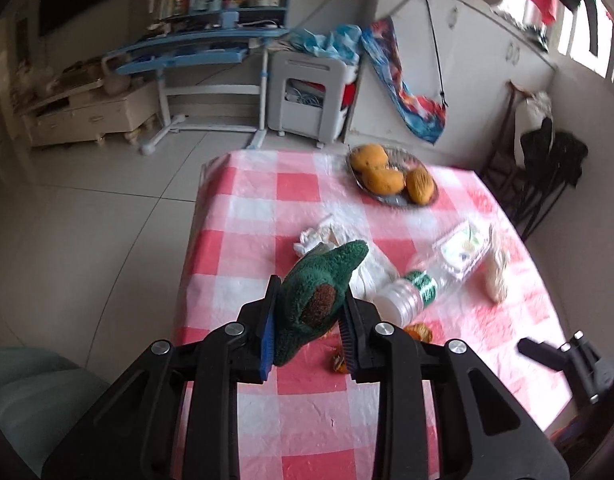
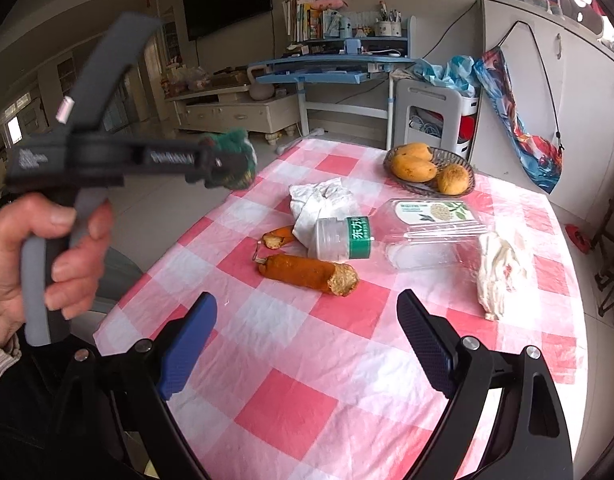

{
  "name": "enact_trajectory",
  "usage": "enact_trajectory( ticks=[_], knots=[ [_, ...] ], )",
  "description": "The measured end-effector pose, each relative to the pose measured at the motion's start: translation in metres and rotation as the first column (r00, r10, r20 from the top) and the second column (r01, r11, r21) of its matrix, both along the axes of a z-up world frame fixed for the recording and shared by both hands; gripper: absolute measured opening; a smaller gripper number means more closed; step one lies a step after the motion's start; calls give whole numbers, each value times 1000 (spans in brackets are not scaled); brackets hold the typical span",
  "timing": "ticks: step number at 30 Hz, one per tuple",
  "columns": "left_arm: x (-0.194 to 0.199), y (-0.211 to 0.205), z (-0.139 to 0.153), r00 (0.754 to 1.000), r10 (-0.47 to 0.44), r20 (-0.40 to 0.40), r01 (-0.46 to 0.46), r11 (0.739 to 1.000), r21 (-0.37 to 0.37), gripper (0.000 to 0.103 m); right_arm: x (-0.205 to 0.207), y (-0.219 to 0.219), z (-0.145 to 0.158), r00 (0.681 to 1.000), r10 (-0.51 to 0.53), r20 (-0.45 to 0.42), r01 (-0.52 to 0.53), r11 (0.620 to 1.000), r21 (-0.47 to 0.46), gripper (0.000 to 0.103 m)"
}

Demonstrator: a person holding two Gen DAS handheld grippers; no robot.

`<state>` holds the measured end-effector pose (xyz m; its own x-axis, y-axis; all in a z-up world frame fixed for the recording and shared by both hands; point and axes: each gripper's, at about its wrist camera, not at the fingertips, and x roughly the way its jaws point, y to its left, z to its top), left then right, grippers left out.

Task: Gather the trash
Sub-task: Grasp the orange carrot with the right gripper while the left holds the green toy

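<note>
With the left gripper [image 1: 309, 320] clamped on the green cloth [image 1: 321, 296] and the right gripper [image 2: 307, 344] spread apart over the table [image 2: 307, 400], wiping or binning seems next.

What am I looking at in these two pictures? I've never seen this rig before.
A person holds hand-operated tongs in each hand; each has a fisheye camera looking along its fingers. The left view shows the left tongs shut on a green fuzzy item. The right view shows the right tongs open and empty, above the checked tablecloth. On it lie a half-eaten sausage, a plastic bottle, a clear plastic box, crumpled tissues and a fruit basket.
</note>
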<state>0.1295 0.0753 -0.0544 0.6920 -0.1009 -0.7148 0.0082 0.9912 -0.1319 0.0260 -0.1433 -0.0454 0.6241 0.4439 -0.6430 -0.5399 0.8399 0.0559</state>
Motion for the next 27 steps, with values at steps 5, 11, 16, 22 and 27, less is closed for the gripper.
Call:
enact_trajectory(
  ticks=[5, 11, 16, 22, 27],
  knots=[
    [-1, 5, 8, 1000, 6, 21, -6, 1000, -12, 26, 11, 13, -7, 1000, 17, -14, -17, 1000, -17, 87],
    [3, 10, 15, 999, 8, 34, -7, 999, -33, 26, 32, 19, -17, 999, 4, -51, -4, 1000, -8, 87],
    [11, 18, 17, 999, 18, 32, -16, 999, -50, 26, 49, 24, -26, 997, -10, -82, 11, 1000, 2, 87],
    [23, 17, 17, 1000, 15, 24, -13, 998, -61, 26, 64, 34, -34, 994, -13, -109, 14, 1000, 13, 87],
    [29, 13, 16, 1000, -1, 21, 2, 998, -59, 26, 70, 40, -37, 993, 4, -122, -1, 1000, 18, 88]
  ],
)
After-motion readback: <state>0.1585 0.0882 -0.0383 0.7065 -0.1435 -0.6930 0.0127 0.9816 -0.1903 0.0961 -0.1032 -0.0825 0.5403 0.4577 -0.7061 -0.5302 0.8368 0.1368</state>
